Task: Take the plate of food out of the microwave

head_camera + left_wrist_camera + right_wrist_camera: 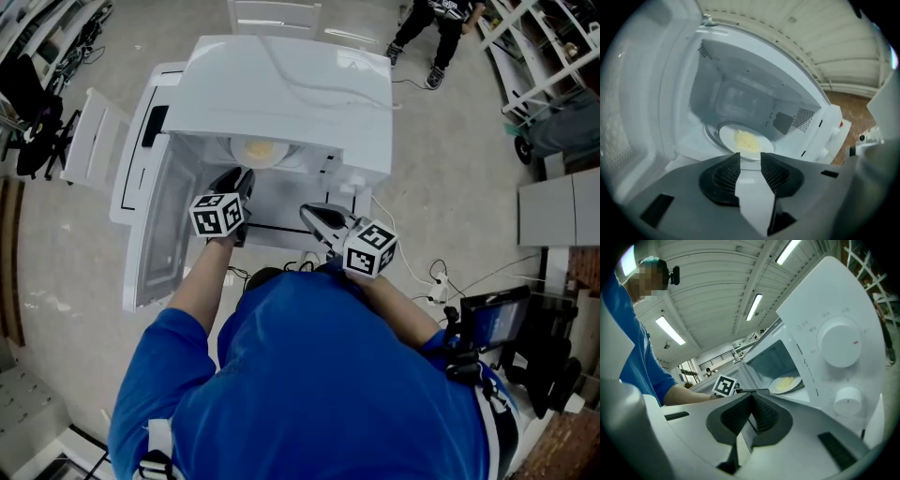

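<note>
Your left claw (750, 154) is held at the mouth of the open microwave (281, 94), jaws apart with nothing between them. The plate (761, 146), bearing pale yellow food (746, 139), lies inside on the turntable (711, 136), its near rim just beyond the claw tips. The door (155, 216) is swung wide to your left. Your right claw (751, 397) is held in front of the control panel, jaws together and empty, near the two white knobs (839, 345). The microwave and your body hide most of what it stands on. Around it lie a grey floor (450, 141), cables (431, 277) to your right, shelving (534, 47) and another person's legs (431, 28) beyond. Strip lights (754, 305) run along a ribbed ceiling.
</note>
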Demonstrator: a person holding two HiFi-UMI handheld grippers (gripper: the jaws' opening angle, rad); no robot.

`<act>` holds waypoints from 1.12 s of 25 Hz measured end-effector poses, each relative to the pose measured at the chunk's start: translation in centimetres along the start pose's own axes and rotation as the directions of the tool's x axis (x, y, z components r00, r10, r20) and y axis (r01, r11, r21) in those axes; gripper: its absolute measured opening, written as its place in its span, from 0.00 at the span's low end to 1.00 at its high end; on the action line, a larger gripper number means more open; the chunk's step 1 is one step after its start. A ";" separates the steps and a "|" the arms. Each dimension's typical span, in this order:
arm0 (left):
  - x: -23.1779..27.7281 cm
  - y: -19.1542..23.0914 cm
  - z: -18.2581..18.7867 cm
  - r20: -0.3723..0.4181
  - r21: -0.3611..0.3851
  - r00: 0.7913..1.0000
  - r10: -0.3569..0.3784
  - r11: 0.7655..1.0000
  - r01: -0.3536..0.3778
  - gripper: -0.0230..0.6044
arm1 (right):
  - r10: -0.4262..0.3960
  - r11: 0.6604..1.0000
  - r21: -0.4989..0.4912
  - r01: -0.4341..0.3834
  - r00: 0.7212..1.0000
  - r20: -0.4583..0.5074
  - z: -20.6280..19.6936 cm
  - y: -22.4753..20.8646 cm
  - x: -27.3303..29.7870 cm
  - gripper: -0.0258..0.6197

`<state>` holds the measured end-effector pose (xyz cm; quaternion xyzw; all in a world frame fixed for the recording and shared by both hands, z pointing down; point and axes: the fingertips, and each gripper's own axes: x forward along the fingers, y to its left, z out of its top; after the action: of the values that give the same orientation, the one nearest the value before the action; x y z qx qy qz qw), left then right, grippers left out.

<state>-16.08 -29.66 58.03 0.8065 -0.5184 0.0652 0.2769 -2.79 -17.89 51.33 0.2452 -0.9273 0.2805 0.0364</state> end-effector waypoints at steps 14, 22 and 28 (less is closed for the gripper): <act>1.5 2.4 -1.6 0.150 -0.787 0.989 -0.003 0.606 0.121 0.34 | -0.005 1.000 0.002 0.005 1.000 -0.006 -0.1 -0.3 0.1 0.03; 3.1 2.5 -2.1 0.126 -0.854 0.992 0.003 0.510 0.107 0.34 | -0.009 1.000 0.006 0.009 1.000 -0.010 -0.2 -0.4 -0.1 0.03; 3.5 2.9 -2.7 0.087 -0.891 0.996 0.014 0.449 0.071 0.33 | -0.015 1.000 0.008 0.015 1.000 -0.007 -0.2 -0.6 0.0 0.03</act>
<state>-16.54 -31.99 62.79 0.5518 -0.4727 -0.2540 0.6384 -2.46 -18.24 51.78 0.2511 -0.9243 0.2847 0.0407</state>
